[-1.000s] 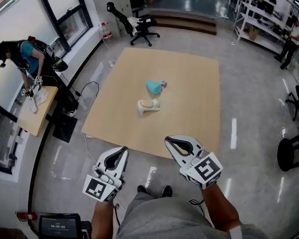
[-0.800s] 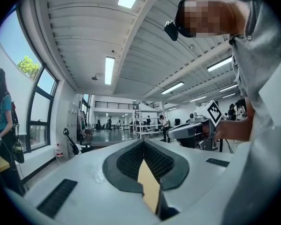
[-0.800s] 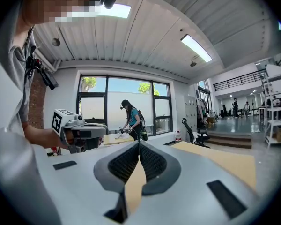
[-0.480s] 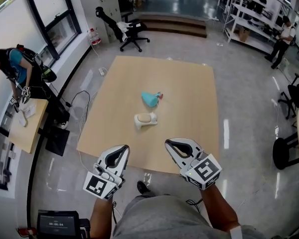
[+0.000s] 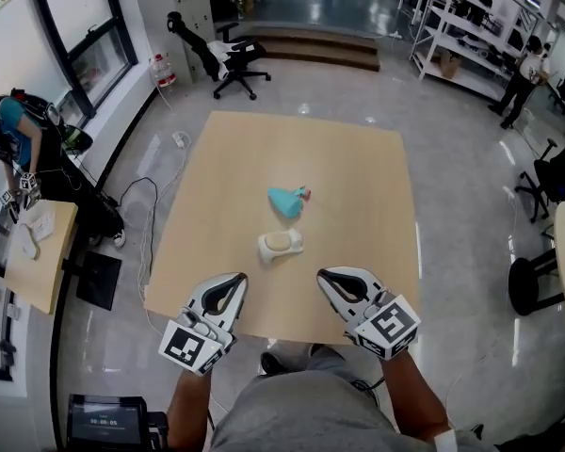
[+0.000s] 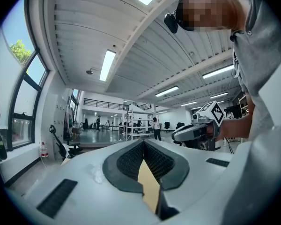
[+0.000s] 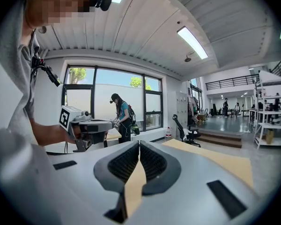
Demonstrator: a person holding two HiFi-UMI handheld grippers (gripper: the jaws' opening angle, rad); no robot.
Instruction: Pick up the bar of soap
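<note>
A tan bar of soap [image 5: 281,241] lies in a white soap dish [image 5: 268,250] near the middle of the light wooden table [image 5: 358,186]. Just behind the dish sits a teal object [image 5: 285,200]. My left gripper [image 5: 234,282] hovers over the table's near edge, shut and empty, a short way left of and nearer than the dish. At the same distance on the other side is my right gripper [image 5: 328,277], also shut and empty. The left gripper [image 6: 143,143] and the right gripper [image 7: 139,144] each show their jaws pressed together with nothing between; neither gripper view shows the soap.
A black office chair [image 5: 228,59] stands beyond the table's far left corner. At the left a person [image 5: 9,135] bends over a small side table [image 5: 28,252], with cables on the floor [image 5: 137,205]. Shelving [image 5: 461,45] stands at the back right and a stool [image 5: 525,285] at the right.
The table has drawn nearer in the head view. Both grippers have moved forward from over the floor to the table's near edge, still shut.
</note>
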